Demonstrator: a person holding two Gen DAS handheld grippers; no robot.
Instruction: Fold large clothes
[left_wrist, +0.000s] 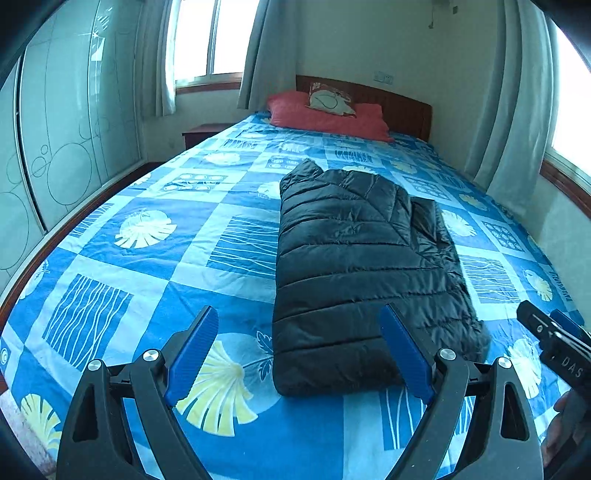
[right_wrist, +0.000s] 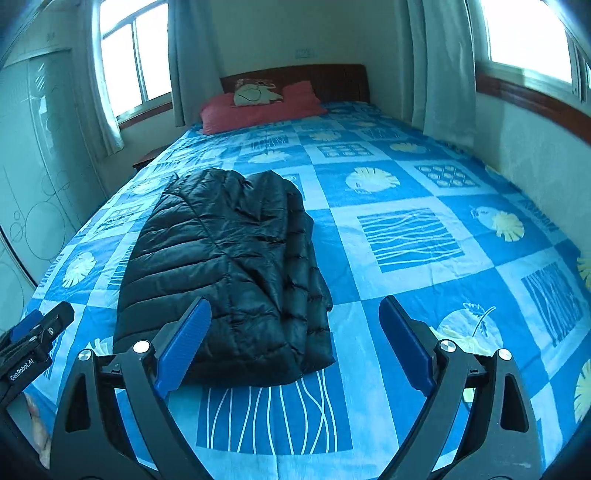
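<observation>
My left gripper (left_wrist: 299, 354), nearest the lens, has its blue pads spread wide with nothing between them; the arms run out of the bottom edge. My right gripper (right_wrist: 295, 347) stands equally wide and unloaded, its base likewise cut off. Each tool appears at the margin of the other's view only as a partial black-and-blue tip, with a sliver of a hand beside it too blurred to read. Beyond both pairs of pads lies the black quilted jacket (left_wrist: 354, 266), folded into a long bundle on the bedspread (left_wrist: 147, 266); the near end sits just past my pads, and its underside layers are hidden. Beyond the jacket's far end, a red pillow (left_wrist: 325, 118) lies against the headboard (left_wrist: 402, 107), carrying a small patterned cushion (left_wrist: 330, 99) whose design cannot be made out.
</observation>
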